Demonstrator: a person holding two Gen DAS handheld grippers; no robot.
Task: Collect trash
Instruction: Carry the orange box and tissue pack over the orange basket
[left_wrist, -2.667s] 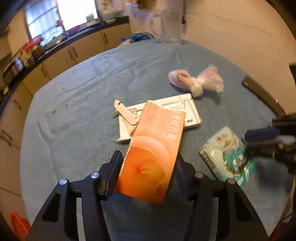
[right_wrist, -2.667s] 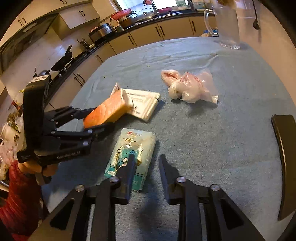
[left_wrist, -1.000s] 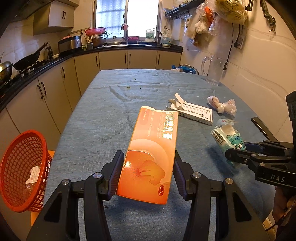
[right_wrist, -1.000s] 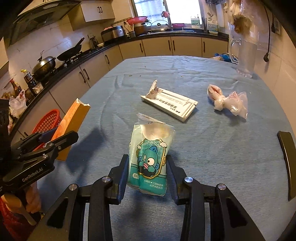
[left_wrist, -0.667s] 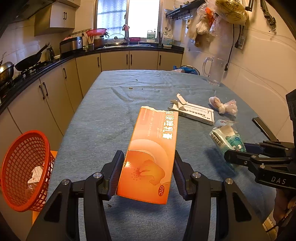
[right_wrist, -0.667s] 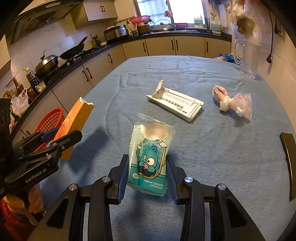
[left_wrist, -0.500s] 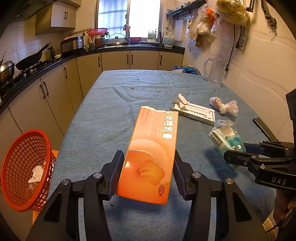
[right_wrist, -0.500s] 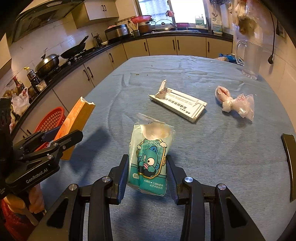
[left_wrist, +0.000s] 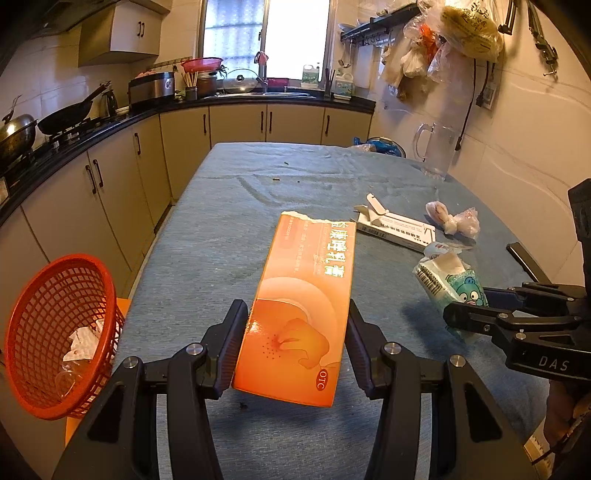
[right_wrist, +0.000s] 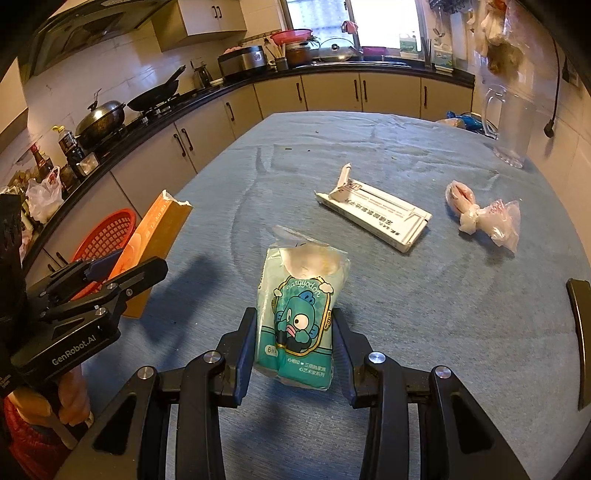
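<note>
Left claw (left_wrist: 293, 338) clamps an orange box (left_wrist: 301, 306) above the worktop (left_wrist: 229, 221), with the red basket (left_wrist: 55, 332) off the worktop's left edge. Right claw (right_wrist: 293, 350) grips a teal tissue pack (right_wrist: 301, 314); white carton (right_wrist: 373, 214) and knotted plastic bag (right_wrist: 484, 214) lie farther along the worktop.

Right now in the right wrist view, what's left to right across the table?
Orange box in the left gripper → teal tissue pack in the right gripper → white box → knotted plastic bag.
</note>
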